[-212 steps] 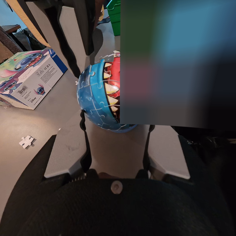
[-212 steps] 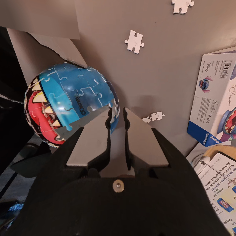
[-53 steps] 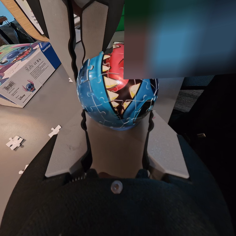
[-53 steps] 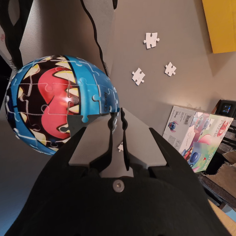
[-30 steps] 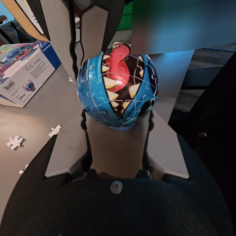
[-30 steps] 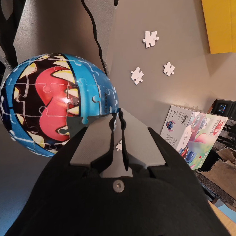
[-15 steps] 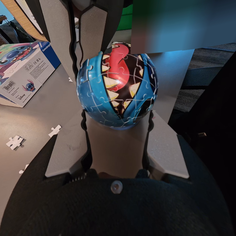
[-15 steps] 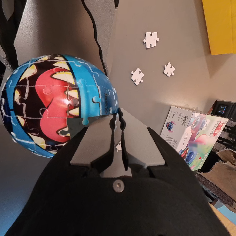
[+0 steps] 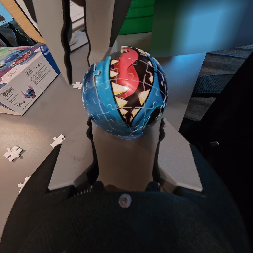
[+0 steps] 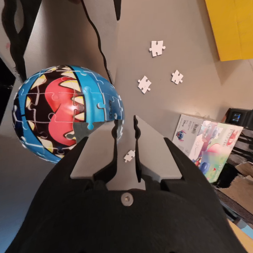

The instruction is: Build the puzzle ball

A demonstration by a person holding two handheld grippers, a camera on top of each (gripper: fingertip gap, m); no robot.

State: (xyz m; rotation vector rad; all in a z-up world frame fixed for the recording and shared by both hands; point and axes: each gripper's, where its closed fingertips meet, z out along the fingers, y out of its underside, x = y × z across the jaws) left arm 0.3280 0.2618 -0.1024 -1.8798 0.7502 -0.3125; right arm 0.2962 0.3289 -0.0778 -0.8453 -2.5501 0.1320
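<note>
Gripping puzzle ball [image 9: 123,95] between left fingers [image 9: 89,127] | right fingers [image 10: 136,127] parted, empty, beside it

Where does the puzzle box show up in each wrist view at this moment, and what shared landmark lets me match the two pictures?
Left wrist view: the puzzle box lies at the left edge, on the grey table, left of the puzzle ball.
Right wrist view: the box lies at the right, below centre, beyond the right gripper.
Shared landmark: the puzzle ball, showing its red tongue and teeth in both.
</note>
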